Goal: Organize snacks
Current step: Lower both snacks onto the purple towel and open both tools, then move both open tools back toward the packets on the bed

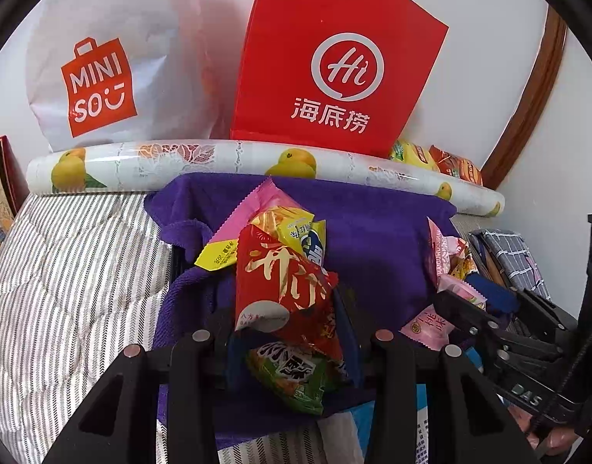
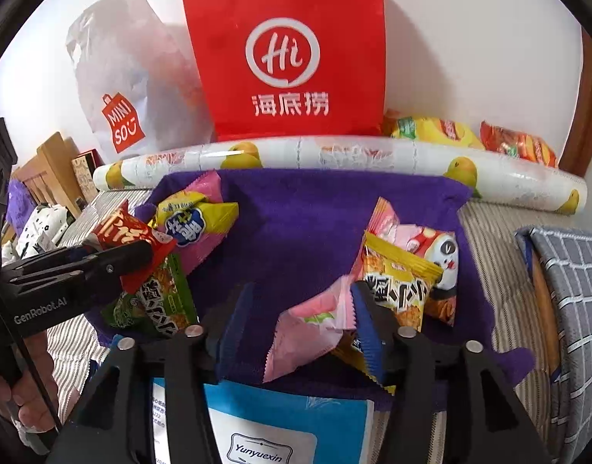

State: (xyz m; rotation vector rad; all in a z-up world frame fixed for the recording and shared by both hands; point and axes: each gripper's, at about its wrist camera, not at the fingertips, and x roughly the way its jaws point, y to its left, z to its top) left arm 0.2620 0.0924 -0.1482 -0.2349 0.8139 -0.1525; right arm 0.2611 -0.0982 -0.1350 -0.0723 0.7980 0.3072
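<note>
Snack packets lie in two heaps on a purple towel (image 2: 307, 224). My left gripper (image 1: 288, 324) is shut on a red packet (image 1: 284, 278) with gold lettering, held tilted above a green packet (image 1: 292, 379). The right wrist view shows that same left gripper (image 2: 141, 255) at the left, pinching the red packet (image 2: 125, 232). My right gripper (image 2: 301, 324) is open around a pink packet (image 2: 315, 324): the packet leans against the right blue pad (image 2: 367, 332) and stands apart from the left pad. Just beyond lie a yellow packet (image 2: 400, 290) and a panda packet (image 2: 444, 259).
A red paper bag (image 2: 288, 50) and a white plastic bag (image 2: 129, 89) stand against the wall behind a fruit-patterned roll (image 2: 334, 158). More snack bags (image 2: 435, 131) lie at the back right. Striped bedding (image 1: 63, 270), a grey checked cloth (image 2: 574, 282) and a blue-white package (image 2: 288, 417) surround the towel.
</note>
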